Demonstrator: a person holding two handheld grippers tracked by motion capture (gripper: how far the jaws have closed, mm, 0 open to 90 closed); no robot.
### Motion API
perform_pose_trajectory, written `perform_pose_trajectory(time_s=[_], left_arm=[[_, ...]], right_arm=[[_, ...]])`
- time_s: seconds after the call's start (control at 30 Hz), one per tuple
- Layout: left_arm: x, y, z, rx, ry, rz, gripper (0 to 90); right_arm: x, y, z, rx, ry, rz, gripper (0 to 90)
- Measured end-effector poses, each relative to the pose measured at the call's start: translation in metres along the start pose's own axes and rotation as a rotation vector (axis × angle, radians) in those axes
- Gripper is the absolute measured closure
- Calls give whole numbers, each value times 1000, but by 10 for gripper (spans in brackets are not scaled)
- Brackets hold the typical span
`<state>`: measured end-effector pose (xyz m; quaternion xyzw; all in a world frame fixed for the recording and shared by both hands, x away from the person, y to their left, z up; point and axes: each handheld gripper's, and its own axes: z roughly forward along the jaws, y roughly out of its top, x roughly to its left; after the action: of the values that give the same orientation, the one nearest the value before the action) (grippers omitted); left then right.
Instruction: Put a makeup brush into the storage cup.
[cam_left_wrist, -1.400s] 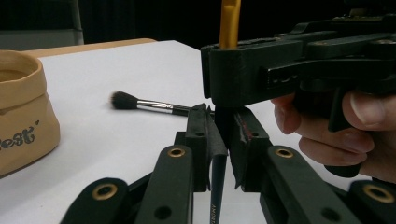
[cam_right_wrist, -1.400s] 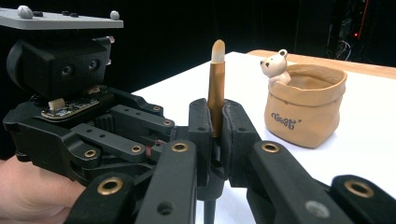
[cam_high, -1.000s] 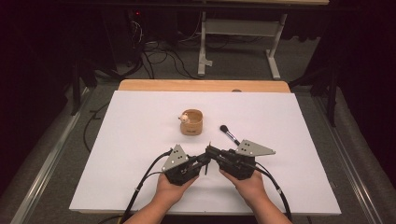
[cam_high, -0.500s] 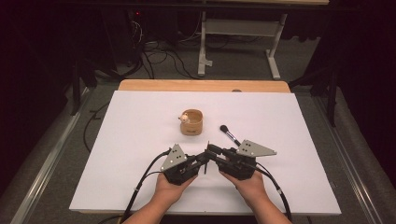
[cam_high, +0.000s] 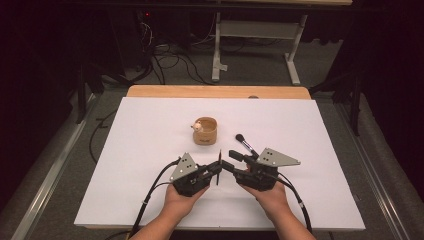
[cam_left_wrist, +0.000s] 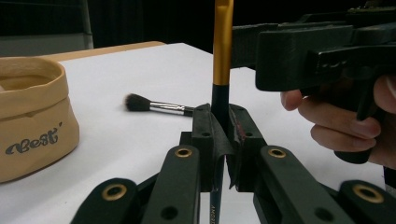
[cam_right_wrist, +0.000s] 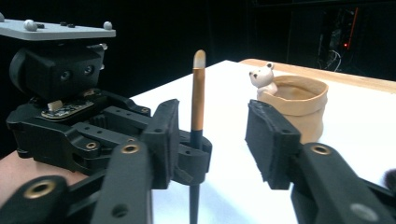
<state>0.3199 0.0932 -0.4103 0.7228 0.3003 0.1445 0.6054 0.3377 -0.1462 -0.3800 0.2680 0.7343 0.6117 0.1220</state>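
A thin brush (cam_right_wrist: 198, 98) with a gold ferrule (cam_left_wrist: 222, 42) and dark handle stands upright, and my left gripper (cam_high: 216, 172) is shut on its handle (cam_left_wrist: 221, 126). My right gripper (cam_high: 229, 161) faces the left one from the right. Its jaws have just been opening and now stand apart (cam_right_wrist: 215, 140). The brush is between them, nearer the left jaw, and neither pad presses on it. Both grippers sit low over the white table (cam_high: 150, 150), at its near middle.
A tan fabric pouch (cam_high: 206, 131) with a small bear figure (cam_high: 198, 126) on its rim stands beyond the grippers. A black-bristled brush (cam_high: 245, 144) with a silver ferrule lies on the table to its right, just beyond my right gripper.
The right gripper's jaws have spread apart, away from the brush. Neither hand has shifted, and the left gripper still holds the brush upright.
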Motion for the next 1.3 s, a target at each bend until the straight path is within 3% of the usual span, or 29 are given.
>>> perform_pose_trajectory(time_s=[0.7,0.97,1.13,1.3], left_arm=[[10,4,-7,-16,20,-21,828],[14,6,-10,-21,28,-25,828],[16,8,-12,-23,32,-27,828],[20,11,-17,-35,39,-22,827]], right_arm=[[-13,-1,-6,34,-93,-36,173],[-15,-3,-8,43,-118,-34,109],[-17,-5,-8,55,-139,-17,13],[-17,-7,-8,65,-152,-28,10]])
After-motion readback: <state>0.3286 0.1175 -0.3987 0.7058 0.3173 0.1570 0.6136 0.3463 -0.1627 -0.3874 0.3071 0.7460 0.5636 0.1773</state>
